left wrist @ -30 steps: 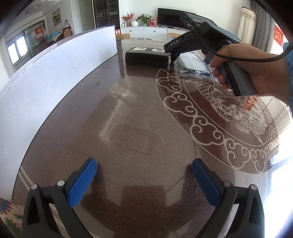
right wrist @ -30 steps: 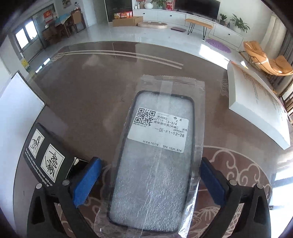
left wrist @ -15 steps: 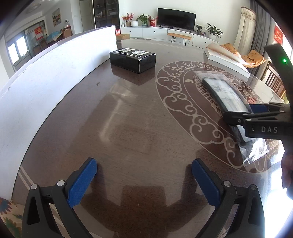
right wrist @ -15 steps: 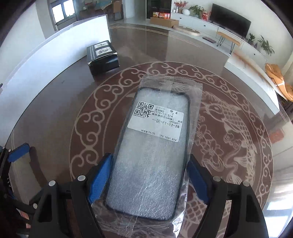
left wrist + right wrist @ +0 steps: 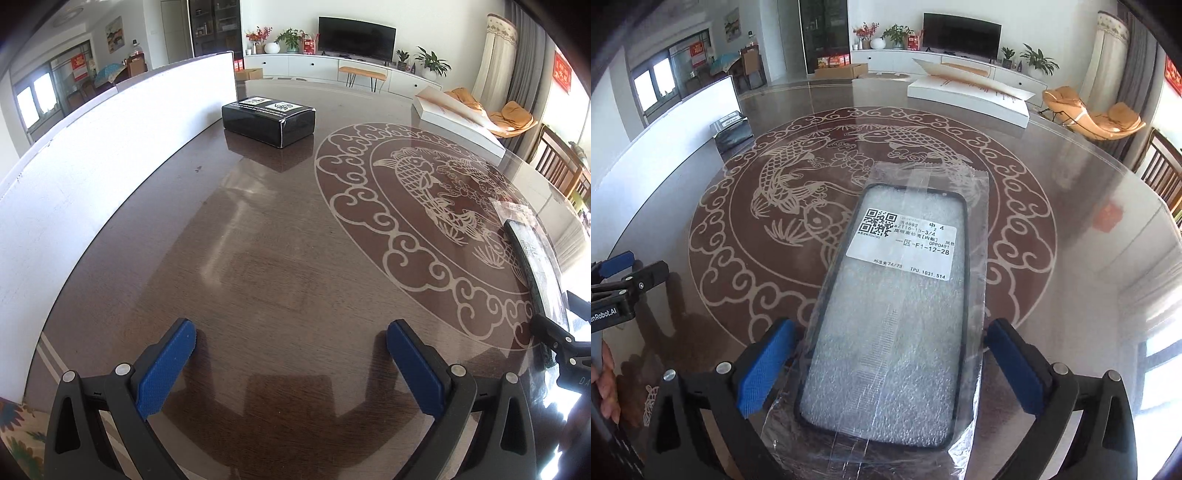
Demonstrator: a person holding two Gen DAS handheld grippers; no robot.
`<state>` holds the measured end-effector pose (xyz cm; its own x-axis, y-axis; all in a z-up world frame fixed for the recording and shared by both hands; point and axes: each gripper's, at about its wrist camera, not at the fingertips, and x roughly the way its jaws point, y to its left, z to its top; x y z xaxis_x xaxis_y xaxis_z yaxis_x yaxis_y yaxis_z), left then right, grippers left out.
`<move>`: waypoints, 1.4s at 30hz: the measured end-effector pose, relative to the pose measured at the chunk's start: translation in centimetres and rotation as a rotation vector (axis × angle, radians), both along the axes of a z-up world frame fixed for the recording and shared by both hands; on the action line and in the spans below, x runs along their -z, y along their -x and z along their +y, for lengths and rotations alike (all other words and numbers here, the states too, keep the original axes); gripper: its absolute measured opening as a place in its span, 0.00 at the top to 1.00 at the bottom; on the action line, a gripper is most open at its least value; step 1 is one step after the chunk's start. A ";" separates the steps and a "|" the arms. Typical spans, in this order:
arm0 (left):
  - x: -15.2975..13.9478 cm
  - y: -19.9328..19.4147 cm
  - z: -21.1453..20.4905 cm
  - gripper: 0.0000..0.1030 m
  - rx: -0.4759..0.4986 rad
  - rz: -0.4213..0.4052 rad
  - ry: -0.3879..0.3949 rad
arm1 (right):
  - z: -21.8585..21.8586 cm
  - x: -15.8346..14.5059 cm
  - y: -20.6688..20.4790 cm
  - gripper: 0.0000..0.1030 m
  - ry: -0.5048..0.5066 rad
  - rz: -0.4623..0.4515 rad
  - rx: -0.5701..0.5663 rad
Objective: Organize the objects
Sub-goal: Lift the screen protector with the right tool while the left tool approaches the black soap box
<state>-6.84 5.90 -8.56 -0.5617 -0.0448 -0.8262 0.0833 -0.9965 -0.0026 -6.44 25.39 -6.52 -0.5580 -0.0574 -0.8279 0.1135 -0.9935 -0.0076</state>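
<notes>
A phone case in a clear plastic bag (image 5: 897, 295) with a white barcode label lies between the blue pads of my right gripper (image 5: 890, 365), which is closed on its sides over the fish-pattern table. The same case (image 5: 535, 258) shows edge-on at the right of the left wrist view, with the right gripper (image 5: 565, 343) behind it. My left gripper (image 5: 291, 365) is open and empty, low over the dark table. A black box (image 5: 269, 120) sits at the far side by the white board; it also shows in the right wrist view (image 5: 733, 134).
A long white board (image 5: 110, 147) stands along the table's left edge. A white flat box (image 5: 967, 98) lies at the far edge. The glass-topped table (image 5: 295, 240) has a round carp pattern. Chairs (image 5: 1163, 173) stand to the right.
My right gripper has carried the bagged phone case from near the black box back across the table to the near right side. My left gripper has stayed still.
</notes>
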 end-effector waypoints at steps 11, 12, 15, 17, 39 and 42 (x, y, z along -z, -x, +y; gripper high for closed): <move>0.0 0.0 0.0 0.00 -0.001 0.000 0.000 | 0.7 0.8 2.3 0.00 0.000 0.011 0.018; 0.0 0.0 0.0 0.00 -0.001 0.000 0.000 | 0.7 0.8 2.3 0.00 0.001 0.011 0.019; 0.0 0.0 0.0 0.00 -0.001 0.000 0.000 | 0.7 0.8 2.3 0.00 0.000 0.011 0.018; 0.0 0.0 0.0 0.00 -0.001 0.000 0.000 | 0.7 0.8 2.3 0.00 0.000 0.011 0.019; 0.0 0.0 0.1 0.00 -0.003 0.000 0.000 | 0.7 0.8 2.3 0.00 0.000 0.013 0.020; 0.0 0.0 0.1 0.00 -0.003 0.000 0.000 | 0.8 0.8 2.3 0.00 0.000 0.013 0.020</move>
<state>-6.80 6.00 -8.54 -0.5616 -0.0467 -0.8261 0.0865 -0.9962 -0.0025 -8.74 26.14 -7.29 -0.5699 -0.0460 -0.8204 0.0933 -0.9956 -0.0091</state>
